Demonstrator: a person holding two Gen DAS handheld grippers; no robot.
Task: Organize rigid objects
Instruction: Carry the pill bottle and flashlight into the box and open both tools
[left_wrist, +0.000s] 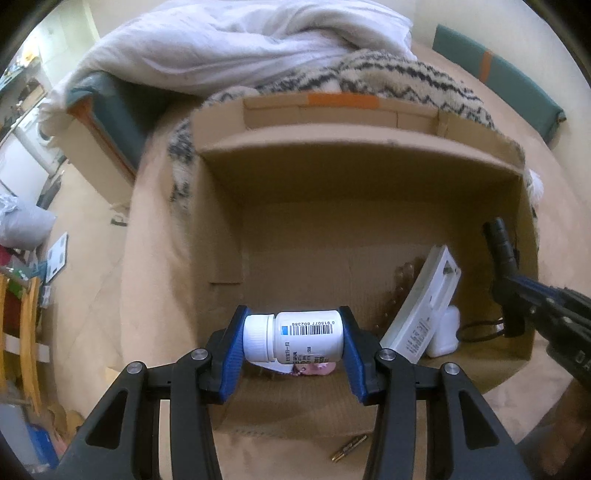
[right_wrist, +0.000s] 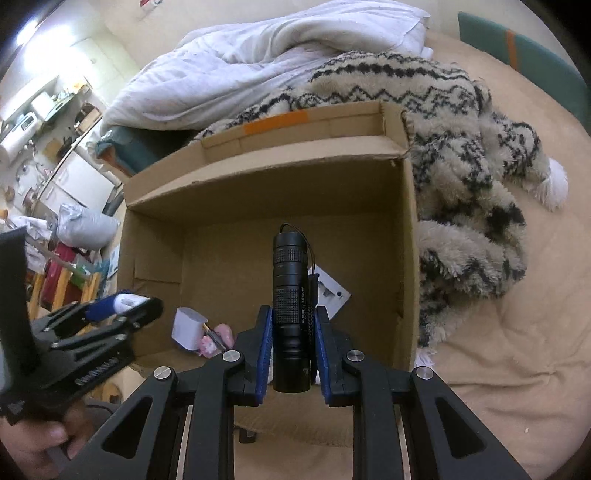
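Note:
My left gripper is shut on a white pill bottle, held sideways over the near edge of an open cardboard box. My right gripper is shut on a black flashlight, held upright over the same box; it also shows at the right of the left wrist view. Inside the box lie a white flat device, a white charger and a small pink item. The left gripper with the bottle shows at the left of the right wrist view.
The box sits on a beige bed sheet. A striped fluffy blanket and a white duvet lie behind and right of it. A small brass piece lies on the sheet near the box. Cluttered room floor is at the left.

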